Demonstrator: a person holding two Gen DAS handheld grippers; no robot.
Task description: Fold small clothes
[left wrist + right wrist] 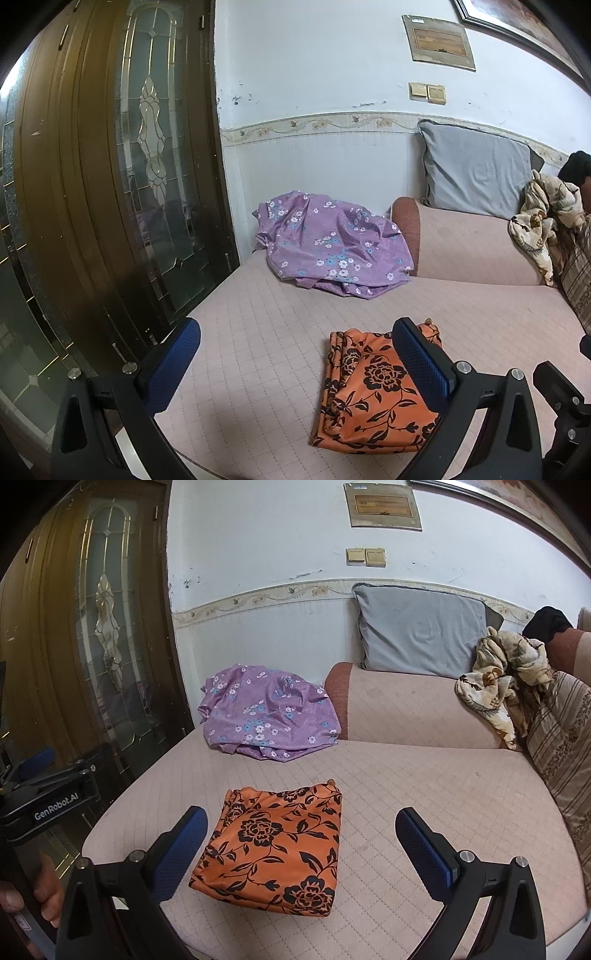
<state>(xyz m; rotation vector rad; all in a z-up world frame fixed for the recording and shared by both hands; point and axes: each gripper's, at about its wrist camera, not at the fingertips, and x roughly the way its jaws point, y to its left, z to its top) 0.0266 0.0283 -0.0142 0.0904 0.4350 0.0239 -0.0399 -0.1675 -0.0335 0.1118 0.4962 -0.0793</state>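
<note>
**Folded orange garment on the sofa seat, both grippers held clear**

The orange floral garment lies folded into a compact, roughly square packet on the pink quilted sofa seat, near its front edge. The right gripper hangs above and just short of the packet, jaws spread wide with nothing between them; from its own camera the packet sits between the two blue pads, nearer the left one. The left gripper is likewise spread wide and grips nothing. In its view the orange garment lies toward the right-hand pad, which hides part of the cloth (whether pad and cloth touch cannot be told).

Farther back, a crumpled purple flowered cloth is heaped against the white wall, beside the dark glazed door and touching the end of the sofa's raised cushion. A grey pillow stands upright against the wall behind that cushion. A cream leaf-print cloth is bunched at the right, beside a striped cushion.
</note>
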